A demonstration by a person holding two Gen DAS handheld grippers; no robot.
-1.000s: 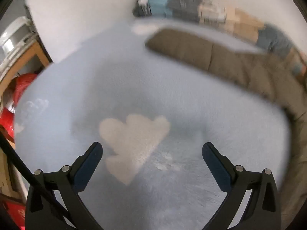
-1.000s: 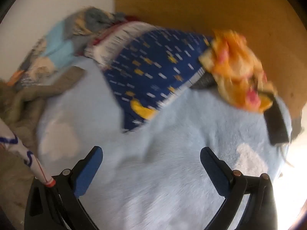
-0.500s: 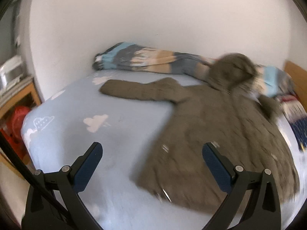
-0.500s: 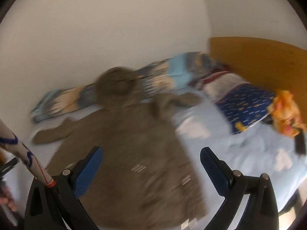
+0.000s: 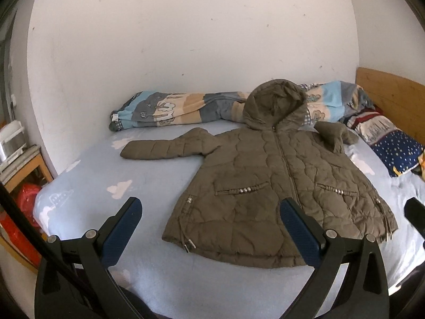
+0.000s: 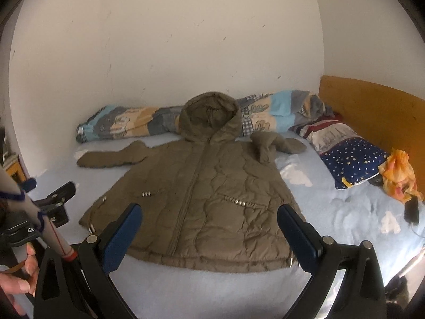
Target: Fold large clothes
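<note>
Lying flat and face up on the bed (image 5: 87, 175), the jacket (image 5: 265, 180) is seen straight ahead of both grippers, zipped, with its hem nearest to them. The left gripper (image 5: 209, 228) is held released, fingers wide apart and nothing between them; the hem's left corner is framed in the gap, untouched. The right gripper (image 6: 209, 228) is likewise released and empty, with the middle of the hem framed between its fingers, also apart from it.

The hood (image 6: 209, 117) is propped against a rolled quilt (image 5: 164, 109) at the far side of the bed, beyond the jacket. One sleeve (image 5: 164, 148) is stretched out flat to the far left of the left gripper; the other sleeve (image 6: 276, 143) is bunched up at the shoulder, far right of centre. Further right, a starred pillow (image 6: 353, 162) is set by the headboard (image 6: 372, 106), with an orange cloth (image 6: 398, 178) just beside it. The left gripper's body (image 6: 53, 204) is visible at the left edge of the right view, well apart from the jacket.
</note>
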